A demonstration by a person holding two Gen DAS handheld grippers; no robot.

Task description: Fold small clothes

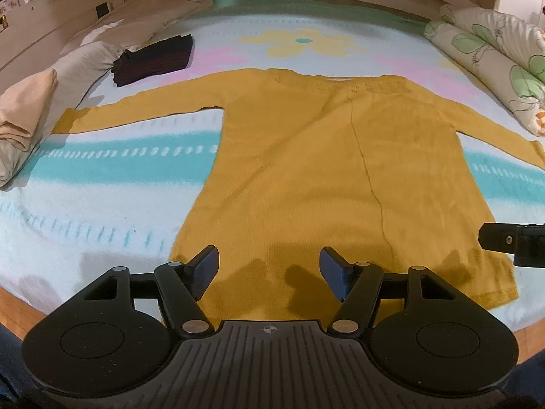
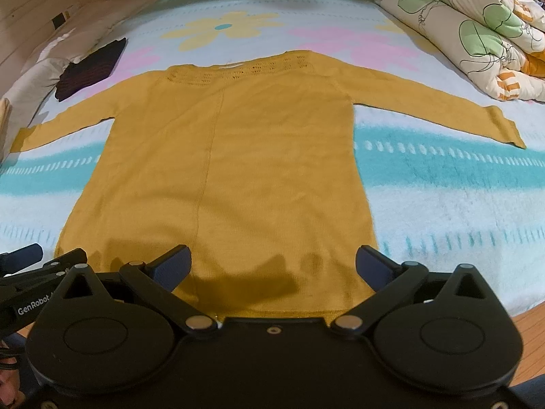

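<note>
Holding both grippers over the hem, I see the left gripper (image 1: 269,272) parted with nothing between its pads, and the right gripper (image 2: 272,269) spread wide and empty. The mustard-yellow knit long-sleeved sweater (image 1: 327,156) lies flat, sleeves outstretched, on the pale-blue flowered bedspread (image 1: 102,211).

the mustard sweater (image 1: 306,156) had its near hem tucked behind the left gripper (image 1: 269,274) body, and its right cuff ran off the frame edge. the right gripper (image 1: 511,243) only poked in from the side — jaws cut off. dark folded garment (image 2: 90,70) was too blurry to identify.
</note>
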